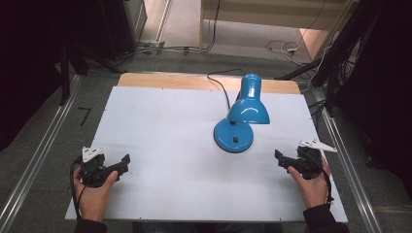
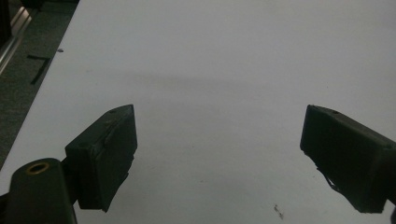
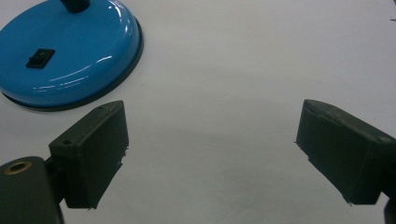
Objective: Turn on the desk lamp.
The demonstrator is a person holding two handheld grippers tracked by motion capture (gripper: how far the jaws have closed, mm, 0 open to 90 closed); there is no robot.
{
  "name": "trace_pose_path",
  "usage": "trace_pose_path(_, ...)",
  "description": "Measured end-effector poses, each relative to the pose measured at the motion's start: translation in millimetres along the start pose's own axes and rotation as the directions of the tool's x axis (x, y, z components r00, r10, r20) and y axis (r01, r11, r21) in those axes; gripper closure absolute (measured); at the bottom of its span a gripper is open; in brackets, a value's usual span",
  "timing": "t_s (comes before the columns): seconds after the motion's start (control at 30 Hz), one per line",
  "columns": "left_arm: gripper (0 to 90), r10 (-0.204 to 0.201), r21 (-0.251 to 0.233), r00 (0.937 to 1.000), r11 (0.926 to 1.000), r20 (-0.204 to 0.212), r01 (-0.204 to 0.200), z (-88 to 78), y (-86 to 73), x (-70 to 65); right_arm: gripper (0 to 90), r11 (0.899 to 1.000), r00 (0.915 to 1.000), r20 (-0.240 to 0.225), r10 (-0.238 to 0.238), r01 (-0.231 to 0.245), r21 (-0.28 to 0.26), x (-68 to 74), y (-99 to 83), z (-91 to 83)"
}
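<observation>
Blue lamp [image 1: 240, 114] stands ahead-left of our right gripper [image 1: 280, 156], near it — left gripper [image 1: 125, 160] well apart from it; both jaw pairs spread, holding nothing.

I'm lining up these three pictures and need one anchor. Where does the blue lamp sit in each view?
High view: the lamp stands right of centre on the white table, its round base nearer the right tongs.
Left gripper view: bare table between the left tongs; the lamp is not in it.
Right gripper view: the base, with its black switch, lies top left.
Shared landmark: the white table.
</observation>
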State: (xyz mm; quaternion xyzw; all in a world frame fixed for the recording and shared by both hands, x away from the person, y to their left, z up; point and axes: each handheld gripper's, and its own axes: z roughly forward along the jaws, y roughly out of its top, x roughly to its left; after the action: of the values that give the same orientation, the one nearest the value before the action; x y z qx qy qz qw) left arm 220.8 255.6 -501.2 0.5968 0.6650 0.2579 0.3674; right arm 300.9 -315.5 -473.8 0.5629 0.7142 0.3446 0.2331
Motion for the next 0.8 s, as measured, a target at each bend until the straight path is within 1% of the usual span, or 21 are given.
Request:
trace_pose_path(0.2, 11.9, 0.002, 0.000, 1.0000, 1.0000, 0.004, -0.002, 0.7, 0.0, -0.3, 7.9, 1.000, 0.9999, -0.010, -0.005, 0.005, 0.002, 4.0, 2.6, 2.5)
trace_pose_path(0.33, 11.9, -0.004, 0.000, 1.0000, 1.0000, 0.004, 0.004, 1.0, 0.0, -0.2, 7.9, 1.000, 0.9996, -0.023, -0.019, 0.019, 0.002, 11.1, 5.3, 6.2)
trace_pose_path(0.37, 11.9, -0.003, -0.001, 1.0000, 1.0000, 0.005, 0.003, 0.9, 0.1, -0.2, 7.9, 1.000, 0.9996, -0.023, -0.019, 0.019, 0.002, 11.1, 5.3, 6.2)
trace_pose_path(0.43, 11.9, 0.001, 0.001, 1.0000, 1.0000, 0.005, -0.001, 0.6, 0.1, -0.4, 7.9, 1.000, 0.9991, -0.033, -0.027, 0.027, 0.001, 15.9, 7.0, 7.6)
trace_pose_path(0.57, 11.9, -0.003, 0.005, 1.0000, 1.0000, 0.005, 0.003, 1.3, -0.4, -1.5, 7.9, 0.999, 0.9985, -0.037, -0.041, 0.041, -0.003, 19.3, 8.1, 8.5)
trace_pose_path(0.8, 11.9, -0.007, 0.007, 0.9999, 1.0000, 0.010, 0.007, 2.3, -0.5, -0.6, 7.9, 0.999, 0.9979, -0.049, -0.043, 0.043, 0.000, 24.8, 11.2, 12.5)
